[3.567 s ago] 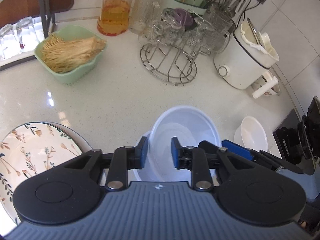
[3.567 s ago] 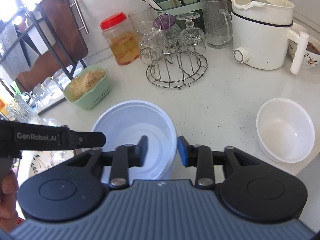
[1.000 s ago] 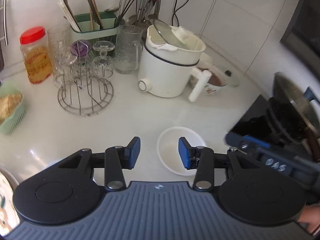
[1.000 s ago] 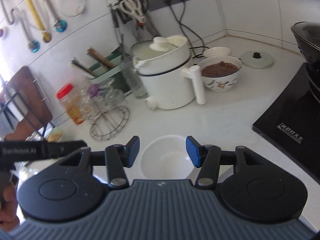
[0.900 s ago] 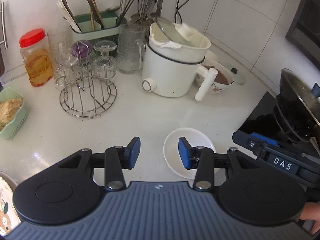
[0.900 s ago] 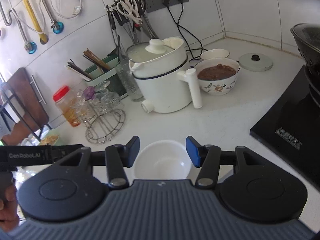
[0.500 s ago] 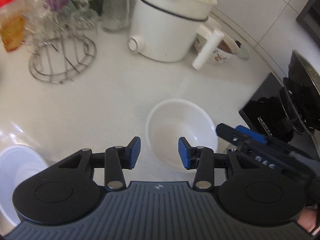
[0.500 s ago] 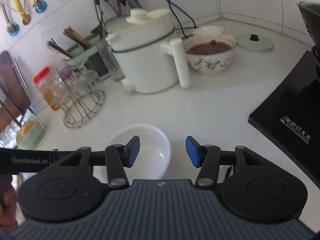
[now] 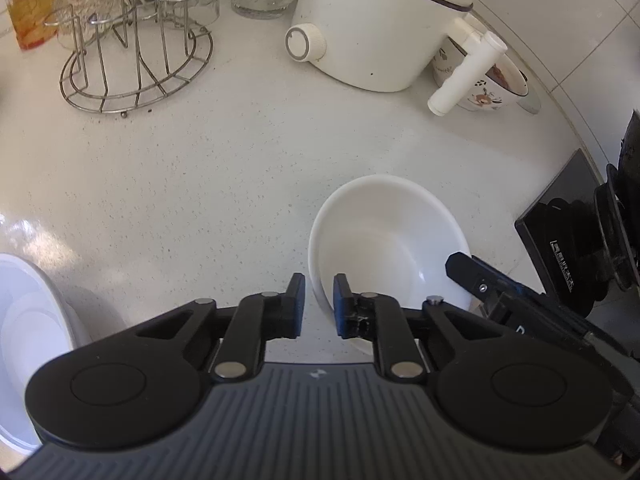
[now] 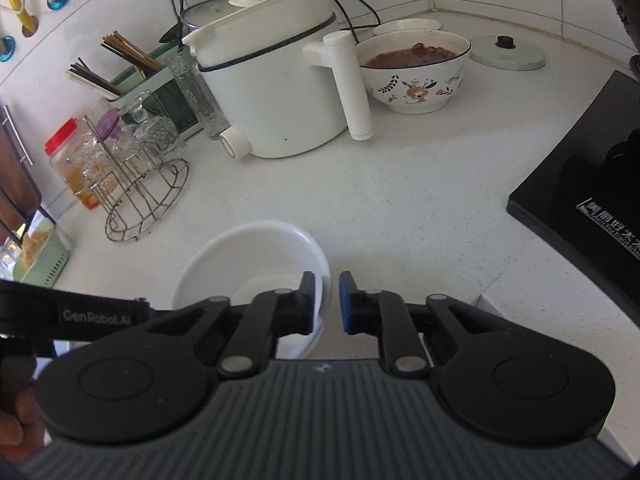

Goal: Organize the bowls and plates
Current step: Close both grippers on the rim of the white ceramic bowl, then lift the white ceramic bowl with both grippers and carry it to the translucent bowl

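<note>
A small white bowl (image 9: 388, 240) sits on the white counter; it also shows in the right wrist view (image 10: 248, 264). My left gripper (image 9: 319, 304) is shut on the bowl's left rim, one finger outside and one inside. My right gripper (image 10: 326, 304) is shut on the bowl's right rim in the same way. A larger white bowl (image 9: 24, 320) stands at the far left edge of the left wrist view.
A white electric pot (image 10: 272, 80) with a long handle stands behind, next to a patterned bowl of brown food (image 10: 412, 72). A wire glass rack (image 9: 132, 40) is at the back left. A black induction cooker (image 10: 580, 192) lies at the right.
Both grippers have dropped onto the small white bowl, and their jaws have narrowed from wide open to closed on opposite sides of its rim.
</note>
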Available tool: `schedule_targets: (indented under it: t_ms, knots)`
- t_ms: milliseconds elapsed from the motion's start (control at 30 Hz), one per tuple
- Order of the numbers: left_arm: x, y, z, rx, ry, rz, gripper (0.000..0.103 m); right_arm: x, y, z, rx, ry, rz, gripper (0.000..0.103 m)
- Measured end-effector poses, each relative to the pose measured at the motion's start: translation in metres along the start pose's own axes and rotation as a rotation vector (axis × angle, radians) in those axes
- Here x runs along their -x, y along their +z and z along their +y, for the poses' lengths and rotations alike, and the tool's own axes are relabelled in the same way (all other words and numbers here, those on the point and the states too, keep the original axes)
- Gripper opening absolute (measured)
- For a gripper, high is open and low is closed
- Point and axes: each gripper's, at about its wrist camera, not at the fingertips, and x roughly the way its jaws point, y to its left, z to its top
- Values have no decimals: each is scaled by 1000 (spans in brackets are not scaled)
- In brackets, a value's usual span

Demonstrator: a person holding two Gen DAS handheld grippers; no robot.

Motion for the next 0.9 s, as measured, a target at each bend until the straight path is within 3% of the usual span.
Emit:
schedule_targets:
  t_ms: [133,367,467,900]
  knots:
    - [-4,0,-5,-17,38,-3,14,0,1,-3,-53,25,27,10]
    - [0,2,-1,11,28,-3,14,4,-1,0,-62,35,24,10]
    - [4,4,-3,-21,34,0,14,8,0,1,-64,42,19,10]
    - [42,12,-5,-38,-48,2,14,44,15,6,-98,79,-20,10]
